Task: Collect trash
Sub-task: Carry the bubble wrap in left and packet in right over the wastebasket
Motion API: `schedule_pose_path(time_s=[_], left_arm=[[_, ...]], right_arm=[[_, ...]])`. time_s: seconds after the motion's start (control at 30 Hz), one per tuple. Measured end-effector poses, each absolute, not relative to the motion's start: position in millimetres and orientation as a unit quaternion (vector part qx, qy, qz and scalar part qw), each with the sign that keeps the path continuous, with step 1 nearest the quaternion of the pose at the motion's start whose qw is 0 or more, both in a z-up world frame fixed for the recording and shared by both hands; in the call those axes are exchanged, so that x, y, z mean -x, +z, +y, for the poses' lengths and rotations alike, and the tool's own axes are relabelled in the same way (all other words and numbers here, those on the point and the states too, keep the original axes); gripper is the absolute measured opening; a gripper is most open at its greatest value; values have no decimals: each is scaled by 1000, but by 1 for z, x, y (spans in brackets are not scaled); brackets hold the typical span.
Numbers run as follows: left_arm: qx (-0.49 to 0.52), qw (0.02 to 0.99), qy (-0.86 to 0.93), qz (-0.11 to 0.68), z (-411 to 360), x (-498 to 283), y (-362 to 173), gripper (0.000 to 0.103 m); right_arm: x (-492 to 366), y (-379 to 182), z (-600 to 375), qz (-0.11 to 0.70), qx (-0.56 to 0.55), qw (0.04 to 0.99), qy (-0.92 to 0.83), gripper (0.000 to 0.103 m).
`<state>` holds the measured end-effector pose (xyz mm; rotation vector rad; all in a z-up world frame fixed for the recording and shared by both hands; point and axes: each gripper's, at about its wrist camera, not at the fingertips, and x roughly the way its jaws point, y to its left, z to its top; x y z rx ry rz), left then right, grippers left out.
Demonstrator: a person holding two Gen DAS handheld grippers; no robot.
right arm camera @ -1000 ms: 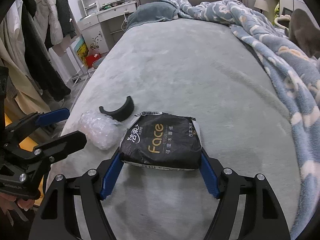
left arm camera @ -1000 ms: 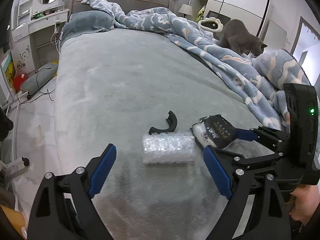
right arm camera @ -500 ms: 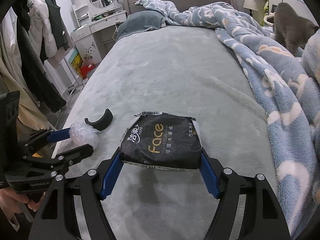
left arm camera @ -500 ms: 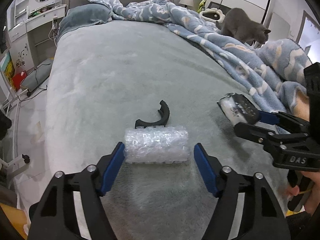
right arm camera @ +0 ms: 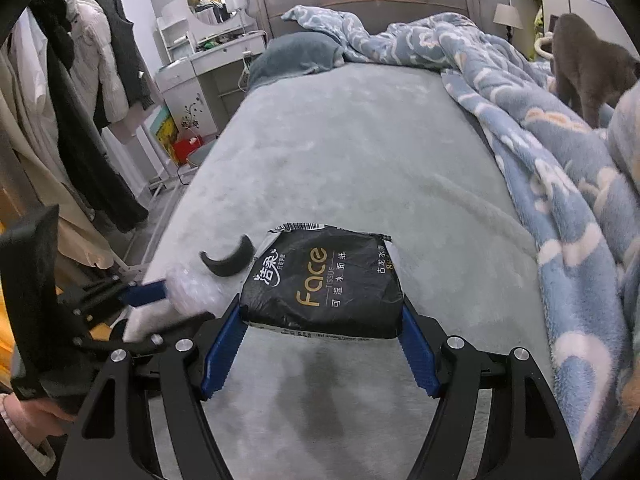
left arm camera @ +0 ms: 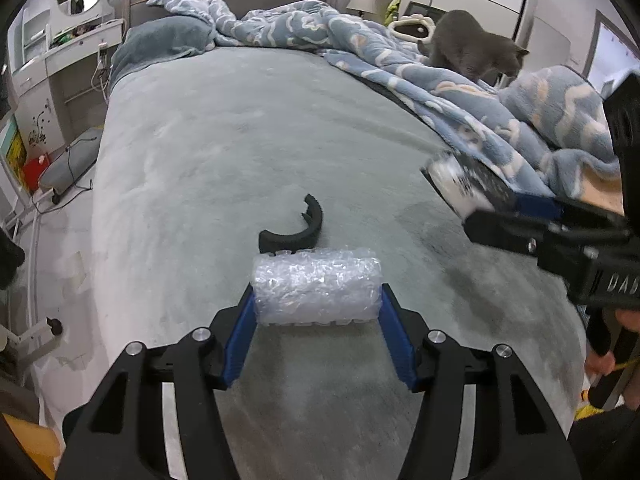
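My left gripper (left arm camera: 316, 304) is shut on a roll of clear bubble wrap (left arm camera: 316, 286) and holds it above the grey bed cover (left arm camera: 224, 152). My right gripper (right arm camera: 322, 320) is shut on a black tissue pack (right arm camera: 324, 280) marked "Face", lifted off the bed. The pack also shows blurred in the left wrist view (left arm camera: 464, 184); the bubble wrap shows in the right wrist view (right arm camera: 192, 292). A black curved plastic piece (left arm camera: 296, 232) lies on the bed just beyond the bubble wrap.
A rumpled blue blanket (left arm camera: 460, 92) covers the bed's right side, with a grey cat (left arm camera: 472, 48) standing on it. A grey pillow (left arm camera: 160, 44) lies at the headboard. A white dresser (right arm camera: 208, 68) and hanging clothes (right arm camera: 72, 100) stand left of the bed.
My left gripper closed around the bubble wrap and lifted it. My right gripper rose and pulled back to the right with the tissue pack. The cat shifted slightly on the blanket.
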<state>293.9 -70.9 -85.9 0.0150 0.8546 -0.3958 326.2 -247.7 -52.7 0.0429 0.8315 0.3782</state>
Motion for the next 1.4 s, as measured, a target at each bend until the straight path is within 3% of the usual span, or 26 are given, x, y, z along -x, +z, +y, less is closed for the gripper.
schedule_pose_path(time_s=[0.73,1.4], left_arm=[[-16,903,-158,399,-13,-228,-69,61],[56,888,-37,456,92,-189,-98,61]], right_arm=[[-271,-16,-203,373,-62,902,208,73],[-216,-19,-131,372,-59,894,242,73]])
